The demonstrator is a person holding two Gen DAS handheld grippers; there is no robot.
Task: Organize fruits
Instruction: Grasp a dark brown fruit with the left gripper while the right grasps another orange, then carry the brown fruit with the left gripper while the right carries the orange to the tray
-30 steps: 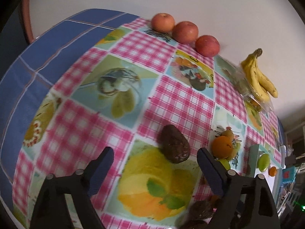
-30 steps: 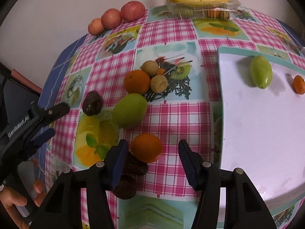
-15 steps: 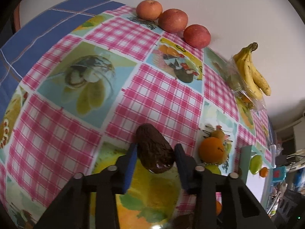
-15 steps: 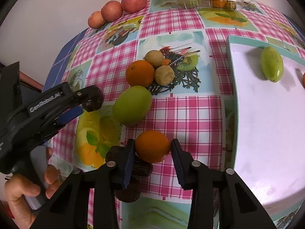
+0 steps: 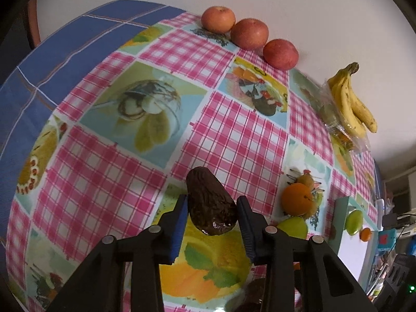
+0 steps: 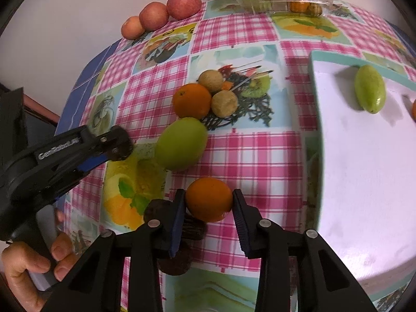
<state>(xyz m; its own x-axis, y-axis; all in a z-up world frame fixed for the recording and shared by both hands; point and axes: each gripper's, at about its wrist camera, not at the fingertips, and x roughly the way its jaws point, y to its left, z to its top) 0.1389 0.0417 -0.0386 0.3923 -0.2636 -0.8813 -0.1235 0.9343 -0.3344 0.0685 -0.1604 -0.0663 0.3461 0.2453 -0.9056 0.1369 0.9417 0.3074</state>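
1. The tabletop (image 6: 260,156) wears a cloth of pink check and fruit-picture squares, with a blue border at its far left.
2. A white board with a teal rim (image 6: 364,182) lies on the right side; a long green fruit (image 6: 369,92) rests near its far edge.
3. A bunch of bananas (image 5: 351,104) sits atop a clear plastic punnet (image 6: 280,0) by the wall.
4. Three red apples (image 5: 249,37) line up against the wall, touching one another.
5. The left hand-held gripper (image 5: 212,208) is clamped on a dark wrinkled avocado (image 5: 210,205), pads against both its sides.
6. The right hand-held gripper (image 6: 209,202) is closed around an orange (image 6: 209,199); dark fruits (image 6: 192,230) lie just beside its left finger.
7. A round green fruit (image 6: 180,143) touches a second orange (image 6: 192,100).
8. Two small brown fruits (image 6: 224,103) nestle against that second orange.
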